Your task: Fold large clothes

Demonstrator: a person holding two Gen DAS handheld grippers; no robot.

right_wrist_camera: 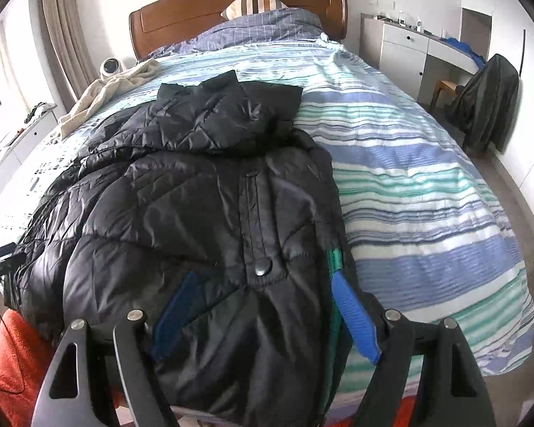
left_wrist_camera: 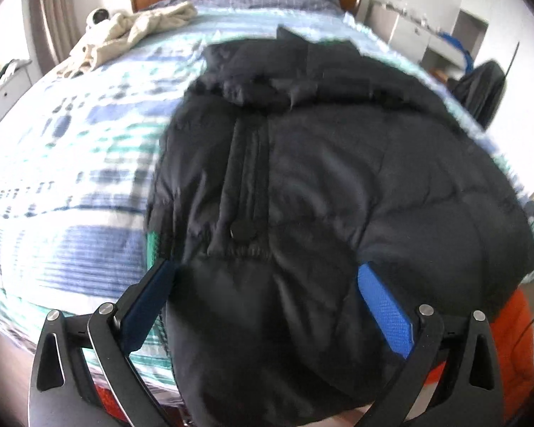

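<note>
A large black quilted jacket (right_wrist_camera: 181, 192) lies spread on the striped bed (right_wrist_camera: 427, 178), collar toward the headboard and hem hanging over the foot edge. My right gripper (right_wrist_camera: 267, 306) straddles the hem just below a snap button (right_wrist_camera: 263, 268). Its jaws stand wide, the puffy fabric bulges between them, and a green lining strip (right_wrist_camera: 334, 259) shows by the right pad. In the blurred left wrist view the jacket (left_wrist_camera: 338, 163) fills the frame. My left gripper (left_wrist_camera: 267, 284) also stands open astride the hem under a snap (left_wrist_camera: 242, 231). One blue pad (left_wrist_camera: 384, 309) is partly tucked under the fabric.
A beige garment (right_wrist_camera: 99, 96) lies crumpled at the far left by a white round device (right_wrist_camera: 109, 66). The wooden headboard (right_wrist_camera: 181, 17) and pillows are at the back. A white desk (right_wrist_camera: 409, 49) and a chair draped in dark cloth (right_wrist_camera: 487, 103) stand right. Orange fabric (right_wrist_camera: 17, 363) hangs below the bed's foot.
</note>
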